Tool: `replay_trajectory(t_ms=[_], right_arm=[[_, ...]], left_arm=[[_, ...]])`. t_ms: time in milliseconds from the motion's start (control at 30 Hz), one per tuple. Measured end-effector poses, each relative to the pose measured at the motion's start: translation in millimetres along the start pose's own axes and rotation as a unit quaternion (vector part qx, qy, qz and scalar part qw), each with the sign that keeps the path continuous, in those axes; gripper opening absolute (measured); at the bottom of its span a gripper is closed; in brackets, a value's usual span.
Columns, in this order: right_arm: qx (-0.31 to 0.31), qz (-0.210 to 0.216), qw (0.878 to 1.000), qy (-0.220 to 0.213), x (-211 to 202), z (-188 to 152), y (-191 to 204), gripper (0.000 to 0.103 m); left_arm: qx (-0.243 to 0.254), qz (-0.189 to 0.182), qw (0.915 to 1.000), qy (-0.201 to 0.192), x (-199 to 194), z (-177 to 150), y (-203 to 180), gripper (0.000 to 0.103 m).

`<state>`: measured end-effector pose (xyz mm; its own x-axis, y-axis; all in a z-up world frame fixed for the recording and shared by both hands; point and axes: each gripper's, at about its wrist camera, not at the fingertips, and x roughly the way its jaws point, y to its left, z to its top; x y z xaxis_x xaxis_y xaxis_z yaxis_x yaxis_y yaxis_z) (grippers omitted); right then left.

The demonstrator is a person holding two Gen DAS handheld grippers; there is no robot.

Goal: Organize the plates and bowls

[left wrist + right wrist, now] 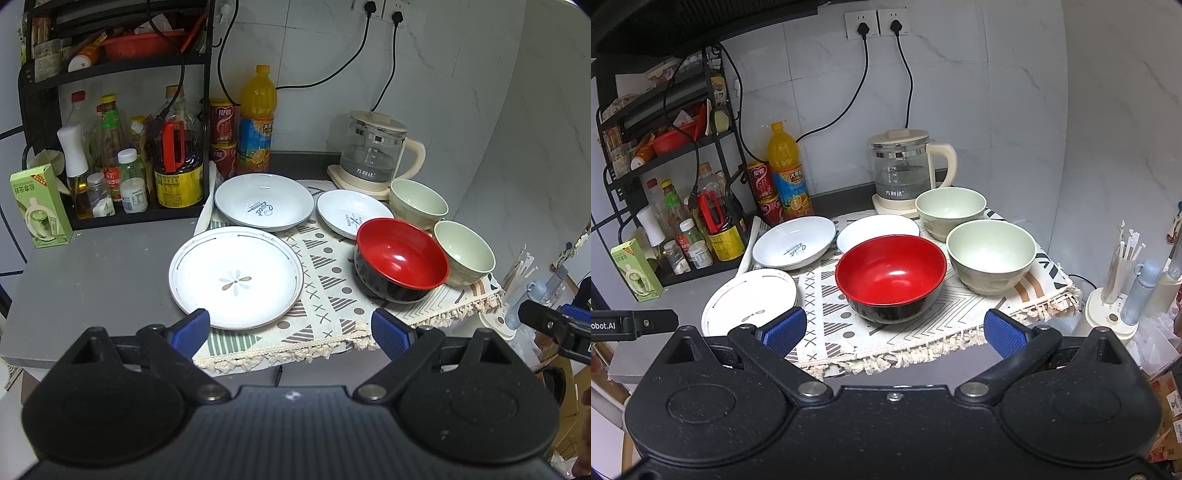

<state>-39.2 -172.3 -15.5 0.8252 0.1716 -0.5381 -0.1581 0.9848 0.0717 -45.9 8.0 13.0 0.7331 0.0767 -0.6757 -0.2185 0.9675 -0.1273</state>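
Showing the flower plate whole (right wrist clips it).

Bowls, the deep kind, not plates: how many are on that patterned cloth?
3. The red bowl sits at the front middle; one pale green bowl stands to its right, and another green bowl behind that, by the kettle. None appears hidden.

patterned cloth on the grey counter. glass kettle just behind the cloth, plugged into wall sockets above. orange juice bottle and two stacked red cans left of the kettle. black rack of sauce bottles further left, green carton beside it.
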Motion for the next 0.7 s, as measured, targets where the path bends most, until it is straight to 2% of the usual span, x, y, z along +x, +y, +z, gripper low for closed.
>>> replay_trajectory(t_ms=[300, 700], right_arm=[[0.005, 0.001, 1.000, 0.014, 6, 1, -3, 0.103], [0.000, 0.016, 1.000, 0.020, 13, 4, -11, 0.103]], left_arm=[[-0.002, 0.006, 0.9999, -0.009, 2, 7, -5, 0.093], [-0.012, 0.009, 0.9999, 0.005, 10, 7, -18, 0.093]])
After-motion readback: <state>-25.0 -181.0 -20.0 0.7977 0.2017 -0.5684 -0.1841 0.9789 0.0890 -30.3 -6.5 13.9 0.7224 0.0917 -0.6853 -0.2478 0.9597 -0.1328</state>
